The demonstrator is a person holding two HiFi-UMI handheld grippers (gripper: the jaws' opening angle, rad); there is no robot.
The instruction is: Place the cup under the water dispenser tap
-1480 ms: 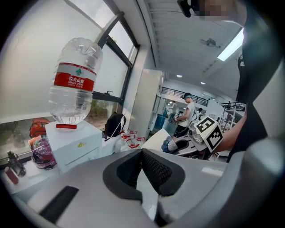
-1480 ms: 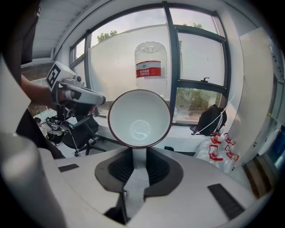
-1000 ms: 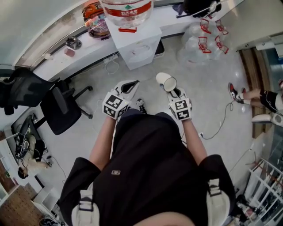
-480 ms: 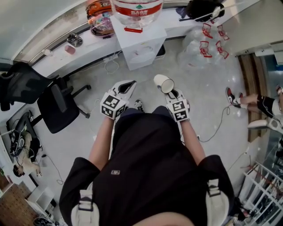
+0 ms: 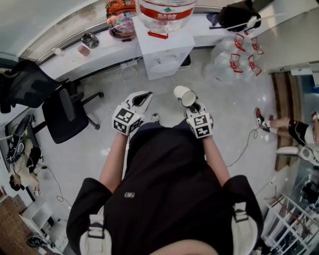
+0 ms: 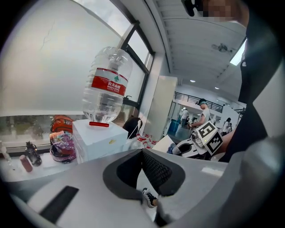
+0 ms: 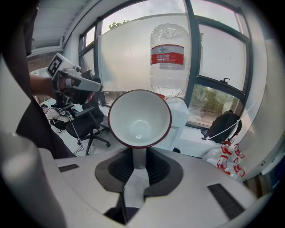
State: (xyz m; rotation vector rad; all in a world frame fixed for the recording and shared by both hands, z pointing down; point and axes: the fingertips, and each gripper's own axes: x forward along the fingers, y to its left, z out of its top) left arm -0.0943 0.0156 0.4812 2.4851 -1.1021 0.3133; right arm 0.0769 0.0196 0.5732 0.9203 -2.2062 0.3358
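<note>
A white water dispenser (image 5: 164,47) with an upturned clear bottle (image 5: 167,10) stands against the counter, ahead of both grippers. My right gripper (image 5: 193,105) is shut on the handle of a white cup with a red rim (image 5: 185,94). In the right gripper view the cup (image 7: 139,119) lies on its side, its empty mouth facing the camera, in front of the dispenser (image 7: 180,120). My left gripper (image 5: 143,98) is held level with the right one. Its fingertips meet with nothing between them. The dispenser's tap is not visible in any view.
A black office chair (image 5: 65,117) stands on the floor to the left. The counter (image 5: 99,47) carries small items and an orange bag. Clear bags with red handles (image 5: 234,55) lie right of the dispenser. A cable (image 5: 244,144) and another person's foot (image 5: 261,117) are at the right.
Both grippers have edged toward the dispenser, which now sits further right in the head view. The cup stays in the right gripper's grip.
</note>
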